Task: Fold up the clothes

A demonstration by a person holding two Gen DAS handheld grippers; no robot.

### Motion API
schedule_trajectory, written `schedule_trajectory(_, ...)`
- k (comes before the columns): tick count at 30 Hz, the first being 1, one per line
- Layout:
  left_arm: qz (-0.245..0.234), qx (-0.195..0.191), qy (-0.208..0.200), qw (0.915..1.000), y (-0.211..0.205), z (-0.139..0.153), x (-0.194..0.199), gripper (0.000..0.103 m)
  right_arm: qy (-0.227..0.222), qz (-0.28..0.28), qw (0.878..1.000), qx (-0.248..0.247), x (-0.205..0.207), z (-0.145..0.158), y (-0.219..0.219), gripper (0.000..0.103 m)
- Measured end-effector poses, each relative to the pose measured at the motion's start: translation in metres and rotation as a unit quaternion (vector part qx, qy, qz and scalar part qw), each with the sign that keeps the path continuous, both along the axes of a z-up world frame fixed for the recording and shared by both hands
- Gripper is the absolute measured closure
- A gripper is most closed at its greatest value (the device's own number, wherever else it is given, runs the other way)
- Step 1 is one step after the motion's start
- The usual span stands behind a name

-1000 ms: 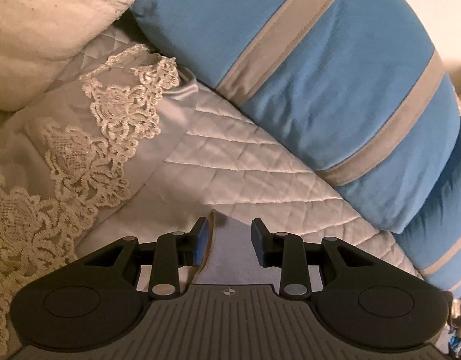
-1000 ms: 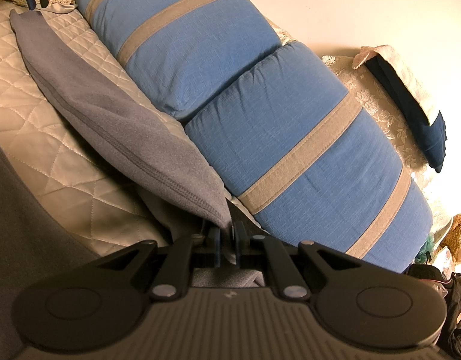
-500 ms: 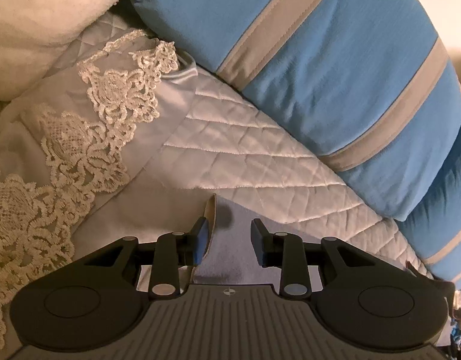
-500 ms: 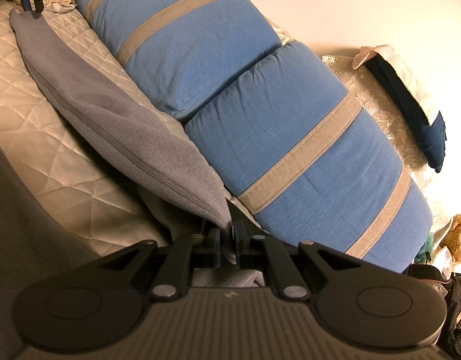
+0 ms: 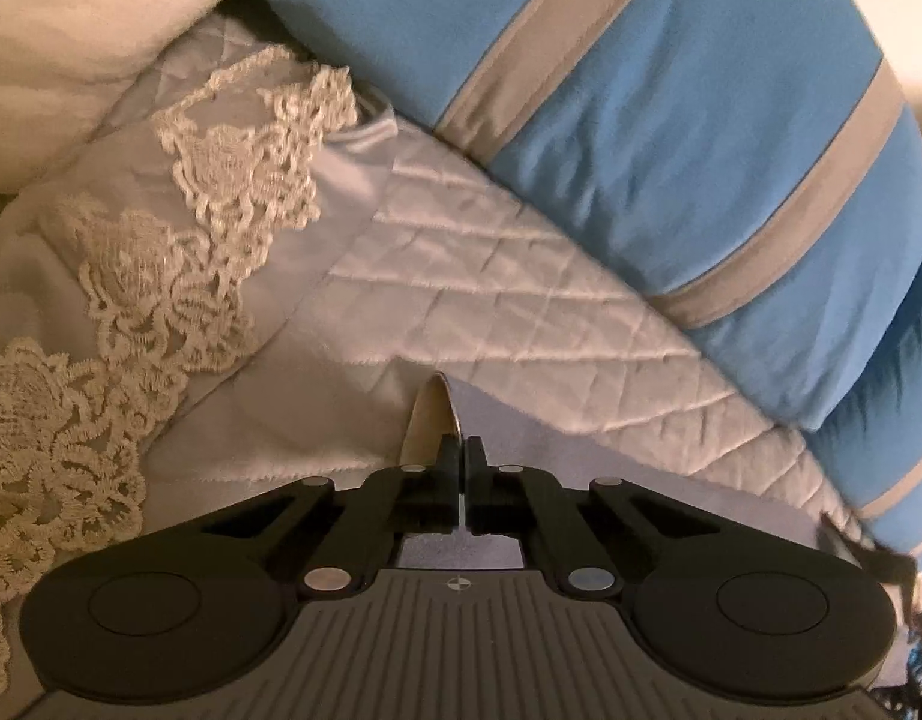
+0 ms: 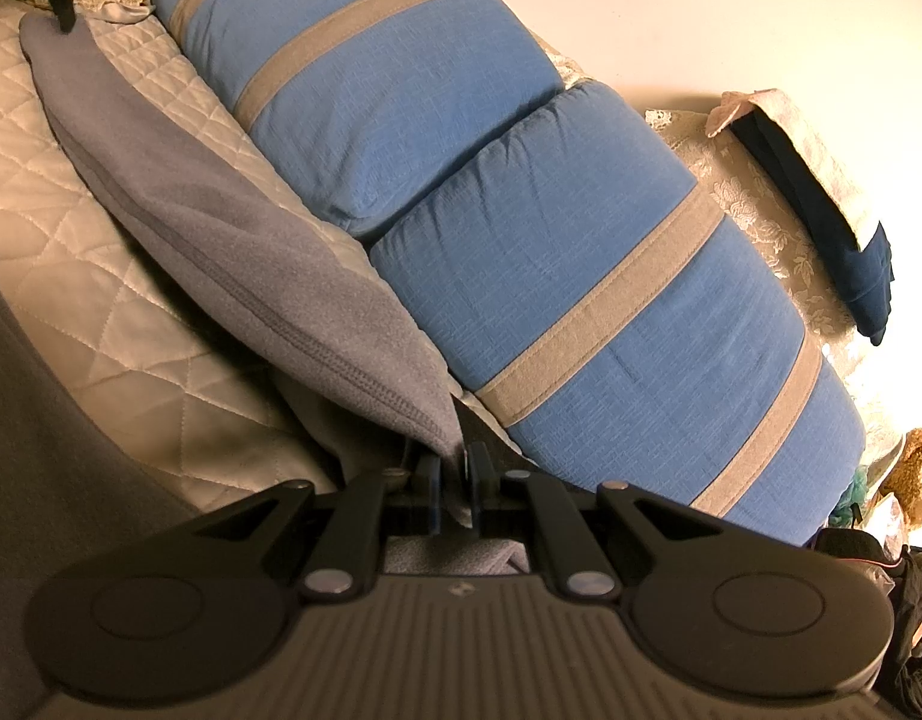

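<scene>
Left gripper (image 5: 459, 456): two matte black fingers on paired black link bars. Silver round pivot pins mark the joints, four to each side. Two broad black lobes at lower left and lower right of the frame each bear a raised disc. Between them lies a grey ribbed plate with a small round crosshair mark at its upper edge. Right gripper (image 6: 455, 468): the same build, with blue pads (image 6: 435, 492) on the inner finger faces.
</scene>
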State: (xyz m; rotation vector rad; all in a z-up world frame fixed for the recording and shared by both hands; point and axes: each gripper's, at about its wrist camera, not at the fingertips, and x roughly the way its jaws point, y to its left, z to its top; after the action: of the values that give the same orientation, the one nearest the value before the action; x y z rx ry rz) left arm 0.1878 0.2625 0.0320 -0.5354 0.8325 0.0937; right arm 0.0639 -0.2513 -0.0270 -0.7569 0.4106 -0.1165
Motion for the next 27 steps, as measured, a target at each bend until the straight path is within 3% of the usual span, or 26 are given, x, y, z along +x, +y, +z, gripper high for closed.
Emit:
schedule_trajectory(8, 0.007, 0.022, -0.046, 0.9987, -0.008, 0.017, 0.005, 0.102, 0.001, -0.002, 1.000, -0.002, 0.001, -0.002, 0.001, 0.077)
schedule_trajectory(14, 0.006, 0.044, -0.030, 0.9986, -0.010, 0.008, 0.016, 0.102, 0.004, -0.003, 1.000, -0.003, 0.002, -0.004, 0.001, 0.077)
schedule_trajectory(21, -0.002, 0.106, -0.007, 0.9944, -0.018, -0.009, 0.018, 0.101, 0.007, -0.004, 1.000, 0.000, 0.003, -0.005, 0.001, 0.077)
schedule_trajectory(27, -0.031, 0.168, 0.018, 0.9851, -0.030, 0.009, 0.011, 0.096, 0.008, -0.003, 1.000, 0.007, 0.003, -0.004, 0.000, 0.077)
